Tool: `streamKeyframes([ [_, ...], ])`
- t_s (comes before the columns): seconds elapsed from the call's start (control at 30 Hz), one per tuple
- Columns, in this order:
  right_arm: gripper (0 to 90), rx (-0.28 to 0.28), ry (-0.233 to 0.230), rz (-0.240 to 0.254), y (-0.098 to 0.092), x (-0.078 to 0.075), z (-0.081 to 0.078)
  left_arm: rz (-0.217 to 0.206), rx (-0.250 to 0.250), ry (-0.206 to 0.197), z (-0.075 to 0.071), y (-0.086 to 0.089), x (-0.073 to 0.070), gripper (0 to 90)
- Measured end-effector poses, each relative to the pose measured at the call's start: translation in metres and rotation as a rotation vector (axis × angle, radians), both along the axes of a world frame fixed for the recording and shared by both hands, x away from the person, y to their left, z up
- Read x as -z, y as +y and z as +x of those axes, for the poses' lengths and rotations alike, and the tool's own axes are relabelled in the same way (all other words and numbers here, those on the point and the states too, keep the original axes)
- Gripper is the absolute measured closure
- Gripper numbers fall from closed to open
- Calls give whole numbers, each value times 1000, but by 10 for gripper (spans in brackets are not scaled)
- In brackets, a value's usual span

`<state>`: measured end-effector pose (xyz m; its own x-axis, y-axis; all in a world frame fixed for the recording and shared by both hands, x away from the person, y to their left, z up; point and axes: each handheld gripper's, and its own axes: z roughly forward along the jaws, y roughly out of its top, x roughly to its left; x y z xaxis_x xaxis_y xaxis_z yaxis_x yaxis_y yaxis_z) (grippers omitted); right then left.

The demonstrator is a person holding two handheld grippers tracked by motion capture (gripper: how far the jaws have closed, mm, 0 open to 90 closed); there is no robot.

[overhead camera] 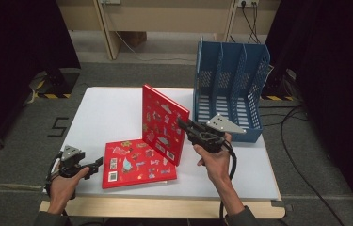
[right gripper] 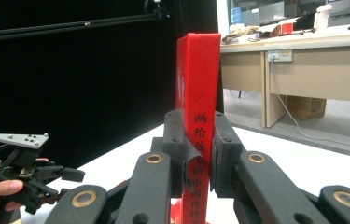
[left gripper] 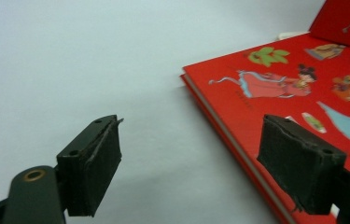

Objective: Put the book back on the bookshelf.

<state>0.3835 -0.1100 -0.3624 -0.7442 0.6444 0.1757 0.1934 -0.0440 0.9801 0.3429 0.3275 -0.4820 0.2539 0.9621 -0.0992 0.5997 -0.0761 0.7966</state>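
Observation:
Two red picture books with sticker-like drawings are on the white table (overhead camera: 103,113). One red book (overhead camera: 139,164) lies flat near the front; it also appears at the right of the left gripper view (left gripper: 294,93). The other red book (overhead camera: 162,122) stands upright, its spine (right gripper: 199,84) clamped between the pads of my right gripper (right gripper: 199,154), which reaches it from the right (overhead camera: 183,125). My left gripper (overhead camera: 96,165) sits low at the flat book's left edge. Its jaws (left gripper: 196,163) are open and hold nothing; one pad hovers over the book's corner.
A blue slotted file rack (overhead camera: 230,89) stands at the table's back right, just behind the right gripper. Bare white tabletop lies left of and behind the books. The left hand and its gripper (right gripper: 70,175) show low and to the left in the right gripper view.

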Motion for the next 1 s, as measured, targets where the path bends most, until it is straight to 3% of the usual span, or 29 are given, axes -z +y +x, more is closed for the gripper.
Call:
streamKeyframes([
  [0.33,760,-22,-16,-49,5,3,-4,77,0,62,4,4,9,197],
  [0.6,745,-36,17,-89,20,21,-2,112,24,108,5,4,16,191],
  [1.0,734,-37,-3,-140,38,35,3,109,19,115,5,4,17,175],
])
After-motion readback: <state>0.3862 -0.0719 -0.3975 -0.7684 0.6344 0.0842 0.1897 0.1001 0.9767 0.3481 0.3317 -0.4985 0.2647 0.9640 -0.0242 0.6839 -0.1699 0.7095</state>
